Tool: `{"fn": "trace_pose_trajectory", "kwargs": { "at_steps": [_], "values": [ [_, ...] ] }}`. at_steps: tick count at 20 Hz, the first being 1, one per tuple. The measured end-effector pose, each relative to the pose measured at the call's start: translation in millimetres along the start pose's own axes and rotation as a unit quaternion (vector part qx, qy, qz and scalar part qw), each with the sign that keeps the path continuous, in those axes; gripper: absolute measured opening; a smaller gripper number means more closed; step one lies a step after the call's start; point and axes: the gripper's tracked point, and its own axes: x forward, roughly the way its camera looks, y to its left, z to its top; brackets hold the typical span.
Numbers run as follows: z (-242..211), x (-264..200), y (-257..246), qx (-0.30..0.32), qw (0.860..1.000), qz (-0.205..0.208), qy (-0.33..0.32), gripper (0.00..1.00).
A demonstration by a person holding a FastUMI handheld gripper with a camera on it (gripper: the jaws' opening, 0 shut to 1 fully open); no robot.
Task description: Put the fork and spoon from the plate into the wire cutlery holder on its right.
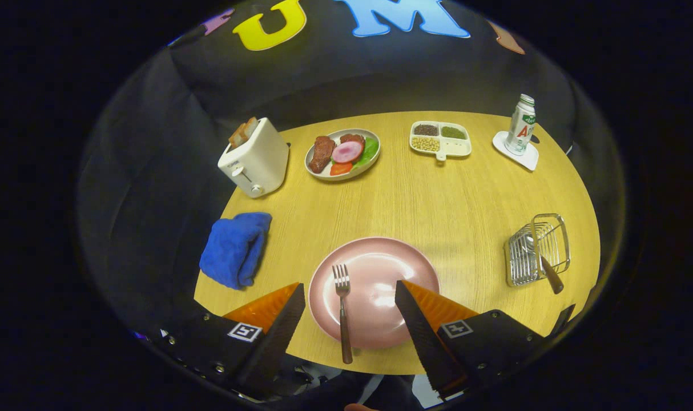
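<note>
Gripper view: the gripper (350, 294) hangs over the near edge of the table w/ its jaws spread wide apart, nothing held. Between the fingers lies the metal fork with a dark brown handle (342, 311), tines pointing away, handle running back over the rim of the round pink plate (381, 285) toward the fingers. The plate sits on the round light-wood table (426, 200). No spoon on the plate; a brown-handled utensil (543, 262) already leans in the small silver wire cutlery holder (536, 250) off to the right, well apart from the plate, prob. the spoon, so I'd judge half the job done & the fork step now in hand. Next move, as I see it: drop down, straddle the fork handle, close on it, lift & carry right to the holder, tip it in w/o knocking the light basket. Farther out: crumpled blue cloth (235, 248) to the left, white toaster with bread (255, 158), oval plate of play food (342, 154), white divided tray of seeds (440, 140), white bottle on a coaster (520, 125).
</note>
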Motion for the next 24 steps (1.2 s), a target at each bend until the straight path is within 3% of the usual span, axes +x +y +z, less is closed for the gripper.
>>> {"fn": "trace_pose_trajectory", "kwargs": {
  "at_steps": [7,16,18,21,24],
  "values": [
    [-59,42,19,-0.051,0.996,-0.004,0.079,0.97],
    [-88,74,-1,-0.038,0.990,-0.028,0.130,0.86],
    [-93,80,-3,-0.016,0.989,-0.026,0.144,0.54],
    [-104,89,-7,-0.008,0.987,-0.022,0.160,0.54],
    [-104,89,-8,0.011,0.987,-0.018,0.157,0.15]
  ]
}}
